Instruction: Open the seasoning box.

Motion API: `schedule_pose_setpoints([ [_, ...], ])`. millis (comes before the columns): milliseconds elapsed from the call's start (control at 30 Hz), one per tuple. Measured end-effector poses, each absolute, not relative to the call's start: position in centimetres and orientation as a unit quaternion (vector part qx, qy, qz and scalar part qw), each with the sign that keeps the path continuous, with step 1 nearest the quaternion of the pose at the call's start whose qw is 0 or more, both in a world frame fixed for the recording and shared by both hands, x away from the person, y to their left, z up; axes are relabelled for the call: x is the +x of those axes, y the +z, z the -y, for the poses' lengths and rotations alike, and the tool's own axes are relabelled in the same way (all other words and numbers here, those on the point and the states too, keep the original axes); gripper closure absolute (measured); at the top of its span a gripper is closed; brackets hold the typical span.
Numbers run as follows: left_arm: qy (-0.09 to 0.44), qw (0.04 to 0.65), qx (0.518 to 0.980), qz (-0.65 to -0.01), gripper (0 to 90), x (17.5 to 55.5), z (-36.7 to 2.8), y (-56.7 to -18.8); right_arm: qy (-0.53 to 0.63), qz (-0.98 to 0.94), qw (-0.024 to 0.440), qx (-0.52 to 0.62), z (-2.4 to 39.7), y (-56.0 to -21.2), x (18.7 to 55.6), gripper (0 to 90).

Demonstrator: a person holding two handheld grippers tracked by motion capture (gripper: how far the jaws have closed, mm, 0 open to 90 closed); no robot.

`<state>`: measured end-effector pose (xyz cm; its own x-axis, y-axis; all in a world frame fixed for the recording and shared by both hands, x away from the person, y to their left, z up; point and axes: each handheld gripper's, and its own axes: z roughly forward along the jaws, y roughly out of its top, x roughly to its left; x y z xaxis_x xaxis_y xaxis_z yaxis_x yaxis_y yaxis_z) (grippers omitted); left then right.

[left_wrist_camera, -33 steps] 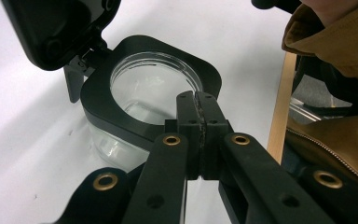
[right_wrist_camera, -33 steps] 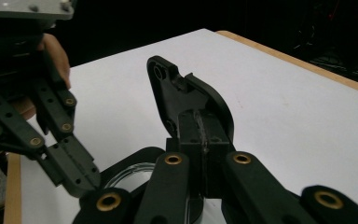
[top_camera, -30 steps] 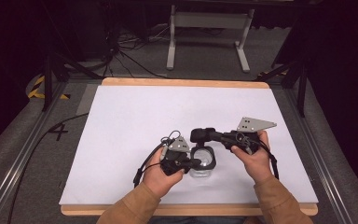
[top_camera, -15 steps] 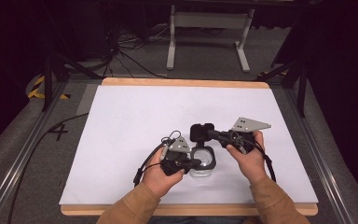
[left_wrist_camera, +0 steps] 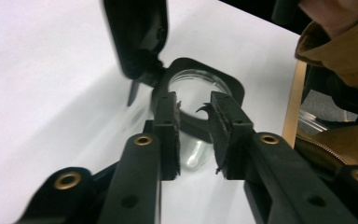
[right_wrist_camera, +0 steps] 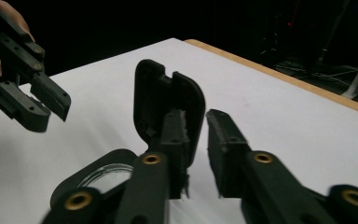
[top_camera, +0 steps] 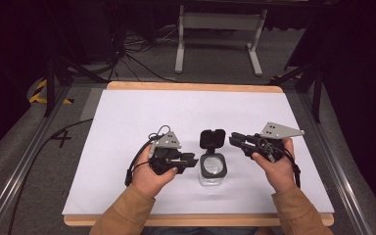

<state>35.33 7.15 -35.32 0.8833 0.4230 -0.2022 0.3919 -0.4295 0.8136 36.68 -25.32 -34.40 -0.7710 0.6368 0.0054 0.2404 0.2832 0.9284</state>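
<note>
Since the lid [top_camera: 212, 138] stands up on the jar [top_camera: 212, 168] mid-surface, opening looks done (closing may remain); the left claw [top_camera: 190, 162] and right claw [top_camera: 237, 141], both spread, have just been opening beside it, holding nothing.

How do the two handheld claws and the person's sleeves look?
Both the left claw and the right claw are black, with brass-coloured rivets and worn dark pads. Each carries a grey three-cornered plate and trails a black cable. The sleeves are mustard-brown fabric.
</note>
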Motion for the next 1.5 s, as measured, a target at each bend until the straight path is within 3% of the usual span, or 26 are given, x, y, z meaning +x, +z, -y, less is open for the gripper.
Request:
schedule_pose_setpoints([
  [67,0.019,0.470,0.850,-0.239,68.3,35.5,-7.8,-35.0,0.524,-0.783,0.177,0.285,25.7,-34.2,36.6,62.1],
  [233,0.026,0.453,0.857,-0.246,64.6,35.8,-10.0,-34.4,0.508,-0.790,0.176,0.295,27.1,-34.0,36.6,49.9],
  [467,0.040,0.428,0.861,-0.271,59.9,36.2,-13.0,-33.8,0.479,-0.801,0.170,0.318,29.4,-33.8,36.8,41.2],
  [967,0.055,0.380,0.860,-0.336,49.8,38.8,-17.1,-35.8,0.396,-0.816,0.171,0.384,33.6,-36.1,38.2,34.3],
  [1500,0.075,0.342,0.860,-0.371,40.8,40.3,-20.4,-40.8,0.371,-0.814,0.185,0.407,37.6,-40.4,40.1,30.9],
])
